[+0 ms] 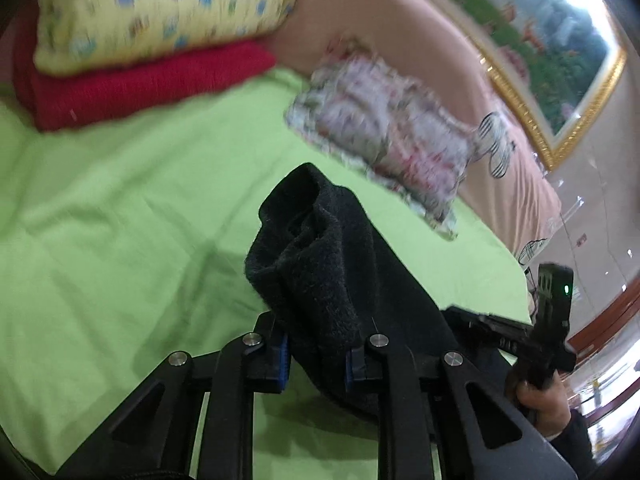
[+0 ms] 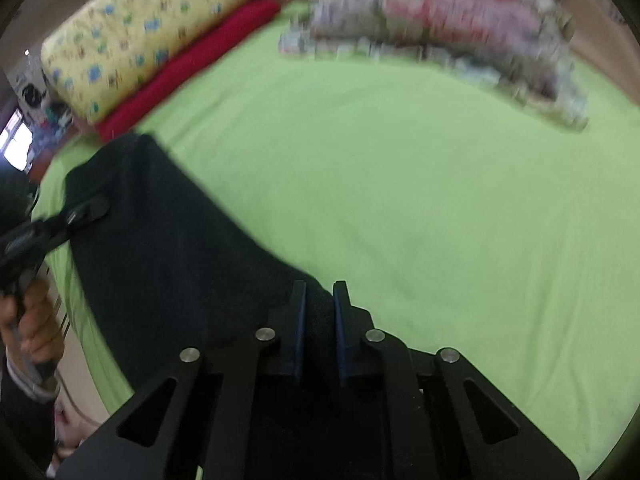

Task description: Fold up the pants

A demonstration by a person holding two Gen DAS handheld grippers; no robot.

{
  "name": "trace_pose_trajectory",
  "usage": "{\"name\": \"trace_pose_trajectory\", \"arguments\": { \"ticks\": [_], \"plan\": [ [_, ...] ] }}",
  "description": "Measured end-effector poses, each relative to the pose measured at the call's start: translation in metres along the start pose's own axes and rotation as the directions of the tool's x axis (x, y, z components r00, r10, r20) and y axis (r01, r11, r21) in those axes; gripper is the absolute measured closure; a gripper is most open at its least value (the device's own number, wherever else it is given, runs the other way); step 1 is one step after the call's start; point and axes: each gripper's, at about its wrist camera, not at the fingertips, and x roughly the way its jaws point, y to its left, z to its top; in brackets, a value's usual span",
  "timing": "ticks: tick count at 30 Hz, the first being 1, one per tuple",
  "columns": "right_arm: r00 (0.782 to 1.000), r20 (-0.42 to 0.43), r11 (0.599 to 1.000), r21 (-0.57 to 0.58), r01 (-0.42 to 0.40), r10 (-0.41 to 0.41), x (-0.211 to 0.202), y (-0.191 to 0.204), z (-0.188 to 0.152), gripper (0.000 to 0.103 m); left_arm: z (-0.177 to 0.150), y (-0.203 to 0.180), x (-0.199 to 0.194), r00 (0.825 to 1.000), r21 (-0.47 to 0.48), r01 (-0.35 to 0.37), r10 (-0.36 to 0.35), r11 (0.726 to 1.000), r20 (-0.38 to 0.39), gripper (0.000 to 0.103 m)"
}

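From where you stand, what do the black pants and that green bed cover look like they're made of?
The black pants look like fleece or brushed knit: matte, with a fuzzy nap along the bunched edge. The green bed sheet looks like smooth woven cotton or a blend: flat, with soft creases and little sheen. Blur leaves the weave itself unclear.

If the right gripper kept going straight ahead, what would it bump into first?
The right gripper already pinches the black fleece pants. Straight ahead lies bare green bedsheet, then probably the blurred floral pillow; depth is unclear.

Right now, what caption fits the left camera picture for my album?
Left gripper pinching bunched black pants above a green bedsheet, pillows behind.
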Motion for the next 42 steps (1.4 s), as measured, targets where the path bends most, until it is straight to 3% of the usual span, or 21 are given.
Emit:
{"name": "trace_pose_trajectory", "arguments": {
  "ticks": [4,9,12,14,16,19,24,32,42],
  "plan": [
    [0.994,0.108,1.000,0.004,0.002,-0.002,-0.006,0.015,0.015,0.092,0.002,0.021,-0.009,0.998,0.015,-0.059,0.059,0.998,0.012,0.085],
    [0.996,0.086,1.000,0.016,-0.020,0.019,0.033,0.033,0.012,0.091,-0.008,0.054,0.011,0.992,0.024,-0.094,0.095,0.995,-0.081,0.079],
    [0.996,0.093,0.998,0.058,0.000,-0.006,0.038,0.032,0.002,0.077,-0.015,0.055,0.002,0.987,0.054,-0.145,0.149,0.988,-0.067,0.064],
    [0.991,0.135,0.994,0.110,-0.011,-0.004,0.020,0.024,-0.005,0.070,-0.014,0.053,-0.013,0.983,0.064,-0.180,0.182,0.982,-0.019,0.056],
    [0.981,0.192,0.989,0.148,-0.024,-0.005,-0.004,0.016,-0.014,0.055,-0.013,0.049,-0.028,0.978,0.053,-0.210,0.208,0.976,0.028,0.051],
    [0.965,0.260,0.982,0.180,-0.057,0.008,-0.043,0.003,-0.032,0.054,-0.011,0.044,-0.046,0.981,0.044,-0.188,0.186,0.981,0.053,0.050],
    [0.959,0.284,0.972,0.226,-0.068,0.001,-0.083,-0.012,-0.070,0.051,-0.008,0.005,-0.051,0.988,0.125,-0.147,0.138,0.981,0.075,0.039],
    [0.954,0.296,0.941,0.336,-0.047,-0.057,-0.125,-0.038,-0.140,0.048,-0.028,-0.069,-0.007,0.999,0.255,0.000,0.011,0.967,-0.042,0.036],
    [0.938,0.300,0.856,0.516,-0.006,-0.174,-0.167,-0.073,-0.221,0.048,-0.057,-0.175,0.036,0.979,0.425,0.173,-0.109,0.889,-0.170,0.032]
  ]
}}
